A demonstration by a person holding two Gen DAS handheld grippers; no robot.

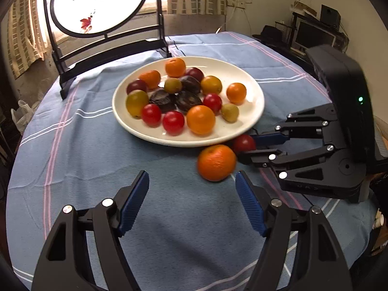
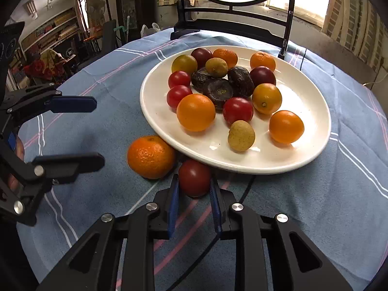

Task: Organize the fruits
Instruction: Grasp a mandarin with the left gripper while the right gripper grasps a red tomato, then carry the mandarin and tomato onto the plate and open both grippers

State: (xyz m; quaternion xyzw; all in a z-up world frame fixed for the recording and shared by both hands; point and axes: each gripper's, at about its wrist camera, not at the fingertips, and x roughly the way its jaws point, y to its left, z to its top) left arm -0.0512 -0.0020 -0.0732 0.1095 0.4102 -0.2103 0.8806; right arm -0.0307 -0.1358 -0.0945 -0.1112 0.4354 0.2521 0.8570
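Observation:
A white plate point(image 1: 252, 89) point(image 2: 312, 111) on the blue checked cloth holds several oranges, red tomatoes, green-yellow fruits and dark plums. Just off its near rim lie a mandarin point(image 1: 215, 162) point(image 2: 150, 156) and a red tomato point(image 1: 243, 143) point(image 2: 194, 177), side by side on the cloth. My right gripper point(image 2: 194, 185) point(image 1: 246, 149) is shut on the tomato, a blue pad pressed on each side. My left gripper point(image 1: 191, 177) point(image 2: 98, 132) is open with nothing between its fingers; the mandarin sits just beyond its right fingertip.
A round painted screen point(image 1: 97, 2) in a black stand point(image 1: 109, 53) point(image 2: 232, 31) rises at the table's far edge behind the plate. The cloth point(image 1: 72, 145) drapes over a round table. Room clutter and shelves lie beyond the table's edges.

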